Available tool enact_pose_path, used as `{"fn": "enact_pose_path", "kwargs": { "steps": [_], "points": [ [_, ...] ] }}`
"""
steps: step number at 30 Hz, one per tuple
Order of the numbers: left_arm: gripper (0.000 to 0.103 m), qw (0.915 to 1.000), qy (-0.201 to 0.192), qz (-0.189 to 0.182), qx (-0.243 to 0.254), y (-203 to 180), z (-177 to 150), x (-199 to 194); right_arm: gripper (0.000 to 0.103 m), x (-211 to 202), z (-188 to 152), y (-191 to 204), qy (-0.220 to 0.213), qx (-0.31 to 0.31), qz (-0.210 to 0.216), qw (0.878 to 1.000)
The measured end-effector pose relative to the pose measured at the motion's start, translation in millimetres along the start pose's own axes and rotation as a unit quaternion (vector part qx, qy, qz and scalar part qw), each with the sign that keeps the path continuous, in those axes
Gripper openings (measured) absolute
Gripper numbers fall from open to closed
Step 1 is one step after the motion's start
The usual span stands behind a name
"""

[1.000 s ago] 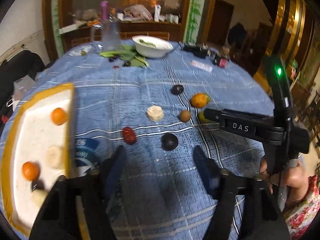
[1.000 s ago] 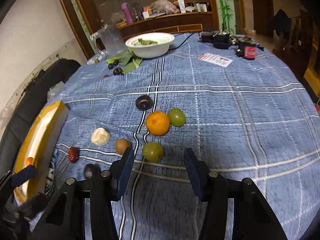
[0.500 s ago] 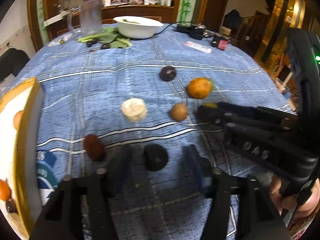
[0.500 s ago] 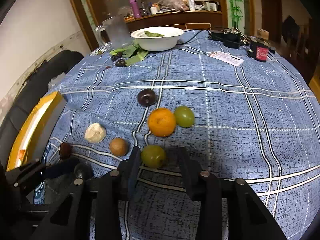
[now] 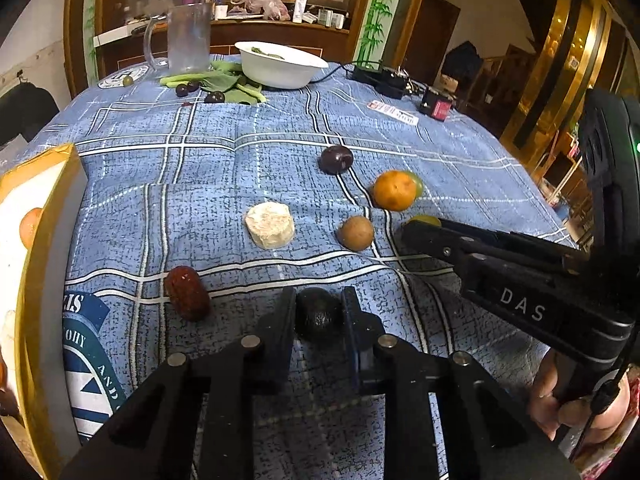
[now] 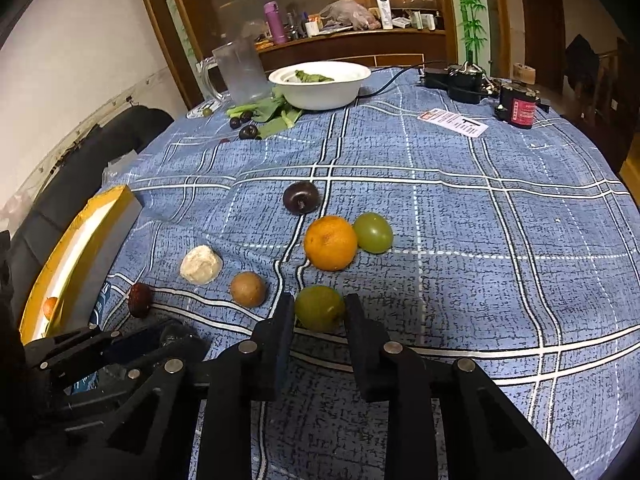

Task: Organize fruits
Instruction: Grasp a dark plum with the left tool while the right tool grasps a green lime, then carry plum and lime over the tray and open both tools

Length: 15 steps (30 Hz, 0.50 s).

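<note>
On tablecloth | left gripper clamps dark fruit | right gripper clamps green fruit

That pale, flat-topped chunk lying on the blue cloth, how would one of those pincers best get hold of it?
Grip the pale chunk across its short curved side wall, coming down from above. It sits flat like a squat drum, with open tablecloth on either side, so two fingers can drop past the wall. The red date and the brown fruit lie apart from it. It looks soft, so squeeze gently.
</note>
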State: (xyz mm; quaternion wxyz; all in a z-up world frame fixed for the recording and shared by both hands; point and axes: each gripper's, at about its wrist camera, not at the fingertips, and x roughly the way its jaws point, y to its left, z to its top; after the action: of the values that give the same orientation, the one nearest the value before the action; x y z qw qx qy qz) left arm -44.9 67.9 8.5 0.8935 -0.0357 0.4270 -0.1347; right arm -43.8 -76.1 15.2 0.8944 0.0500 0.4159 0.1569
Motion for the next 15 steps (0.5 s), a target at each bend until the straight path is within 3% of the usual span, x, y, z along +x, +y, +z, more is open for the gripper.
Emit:
{"fn": "enact_pose_path", "kwargs": {
  "steps": [5,10,15],
  "points": [
    [0.021,0.9997,-0.025,-0.003,0.008,-5,-2,-17,0.027,-11,1,2,-0.017,0.009,-0.007,1.0],
    [0.021,0.9974,-0.067,-0.022,-0.011,7,-12,-72,0.027,-36,-7,13,-0.02,0.031,0.043,0.998],
    [0.021,0.9911,-0.125,0.004,-0.045,47,-28,-139,0.027,-59,-10,50,-0.024,0.018,0.085,0.996]
  ]
}}
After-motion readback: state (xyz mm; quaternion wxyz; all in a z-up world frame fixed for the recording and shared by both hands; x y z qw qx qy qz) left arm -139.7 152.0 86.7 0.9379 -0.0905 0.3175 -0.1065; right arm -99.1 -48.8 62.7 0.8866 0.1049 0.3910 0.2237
